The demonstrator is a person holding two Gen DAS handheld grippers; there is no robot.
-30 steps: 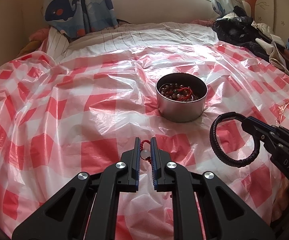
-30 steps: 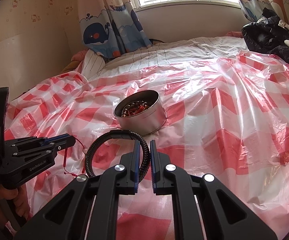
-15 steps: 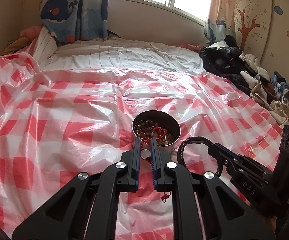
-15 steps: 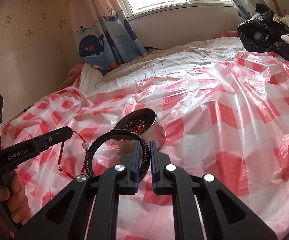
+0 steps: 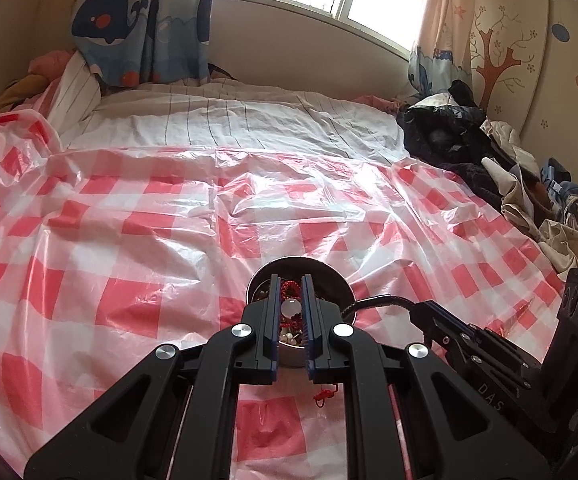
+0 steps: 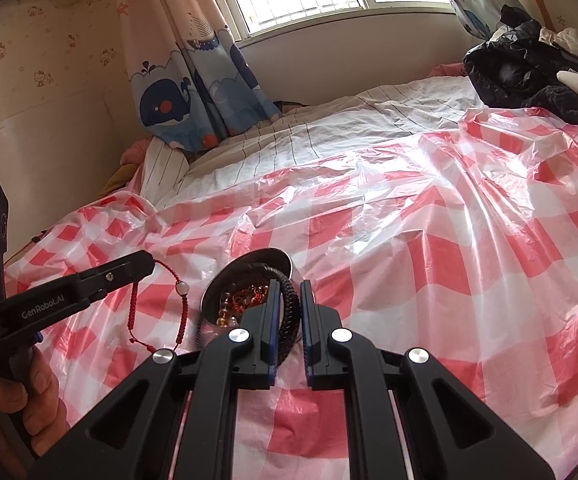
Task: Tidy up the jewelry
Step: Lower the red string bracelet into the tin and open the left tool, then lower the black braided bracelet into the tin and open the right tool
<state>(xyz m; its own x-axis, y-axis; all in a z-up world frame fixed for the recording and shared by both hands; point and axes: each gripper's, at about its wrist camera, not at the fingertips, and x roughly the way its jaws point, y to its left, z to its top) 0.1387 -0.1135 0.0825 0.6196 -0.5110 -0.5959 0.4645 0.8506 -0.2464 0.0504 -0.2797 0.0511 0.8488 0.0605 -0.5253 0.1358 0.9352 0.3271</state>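
Observation:
A round metal tin (image 5: 339, 286) holding several bead bracelets sits on the red-checked plastic sheet; it also shows in the right wrist view (image 6: 249, 266). My left gripper (image 5: 290, 306) is shut on a red cord bracelet with a white bead (image 5: 291, 308), held just above the tin; the cord (image 6: 169, 308) hangs from it in the right wrist view. My right gripper (image 6: 288, 308) is shut on a black braided bracelet (image 6: 289, 312), right beside the tin. That bracelet's loop (image 5: 385, 301) shows in the left wrist view.
The sheet (image 5: 149, 240) covers a bed with a striped white quilt (image 5: 229, 128) behind it. A pile of dark clothes (image 5: 461, 140) lies at the right edge. Whale curtains (image 5: 141, 20) and a window stand at the back wall.
Both grippers have risen and moved forward with their bracelets. The tin now lies directly under and beside the fingertips instead of well ahead.

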